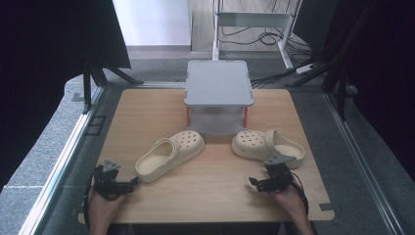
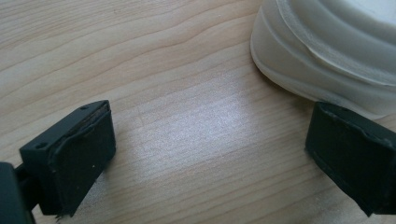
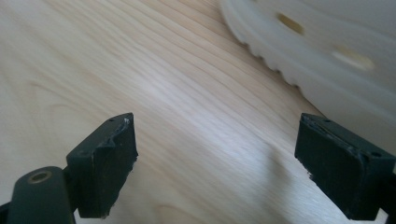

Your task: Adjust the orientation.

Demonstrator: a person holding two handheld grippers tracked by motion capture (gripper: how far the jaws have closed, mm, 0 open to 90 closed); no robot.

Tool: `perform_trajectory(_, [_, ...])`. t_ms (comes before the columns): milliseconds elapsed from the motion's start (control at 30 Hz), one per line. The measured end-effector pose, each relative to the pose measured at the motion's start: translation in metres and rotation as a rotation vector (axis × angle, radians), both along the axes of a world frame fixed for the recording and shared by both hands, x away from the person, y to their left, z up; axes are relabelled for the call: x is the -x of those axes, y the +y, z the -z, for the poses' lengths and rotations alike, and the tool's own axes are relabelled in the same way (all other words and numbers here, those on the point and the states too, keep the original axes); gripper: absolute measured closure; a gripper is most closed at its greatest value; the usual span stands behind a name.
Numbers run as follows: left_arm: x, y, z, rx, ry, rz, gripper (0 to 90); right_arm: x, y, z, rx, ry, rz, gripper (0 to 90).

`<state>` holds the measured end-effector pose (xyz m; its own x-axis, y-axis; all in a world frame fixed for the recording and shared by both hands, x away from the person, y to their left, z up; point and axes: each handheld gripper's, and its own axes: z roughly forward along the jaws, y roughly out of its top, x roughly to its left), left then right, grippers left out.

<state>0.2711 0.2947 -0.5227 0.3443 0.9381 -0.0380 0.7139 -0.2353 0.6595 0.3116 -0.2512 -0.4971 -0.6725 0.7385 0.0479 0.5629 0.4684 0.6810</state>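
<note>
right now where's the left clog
In the high view the left clog lies left of centre on the table, toe toward the grey stand, heel beside the open left gripper.

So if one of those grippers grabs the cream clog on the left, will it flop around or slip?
The left clog looks like thick moulded foam, so it probably keeps its shape and is light. Its smooth, rounded heel rim might slip between narrow pads. Its flat sole suggests it slides, not rolls, when nudged by the left gripper.
</note>
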Motion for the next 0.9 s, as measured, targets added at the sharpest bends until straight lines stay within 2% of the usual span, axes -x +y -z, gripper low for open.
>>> perform_trajectory(133, [0.0, 0.0, 0.0, 0.0, 0.0, 0.0, 1.5, 0.002, 0.01, -0.015, 0.008, -0.001, -0.037, 13.0])
perform_trajectory(167, [0.0, 0.0, 0.0, 0.0, 0.0, 0.0, 1.6, 0.002, 0.01, -0.015, 0.008, -0.001, -0.037, 13.0])
perform_trajectory(200, [0.0, 0.0, 0.0, 0.001, 0.0, -0.001, 1.6, 0.001, 0.016, -0.025, 0.003, -0.001, -0.054, 13.1])
perform_trajectory(467, [0.0, 0.0, 0.0, 0.001, 0.0, -0.001, 1.6, -0.009, 0.045, -0.05, -0.034, 0.036, -0.089, 13.2])
perform_trajectory(700, [0.0, 0.0, 0.0, 0.002, -0.001, -0.002, 1.7, -0.027, 0.089, -0.077, -0.04, 0.023, -0.155, 13.1])
perform_trajectory(900, [0.0, 0.0, 0.0, -0.003, -0.004, 0.002, 1.8, -0.048, 0.133, -0.089, -0.042, 0.065, -0.192, 13.1])
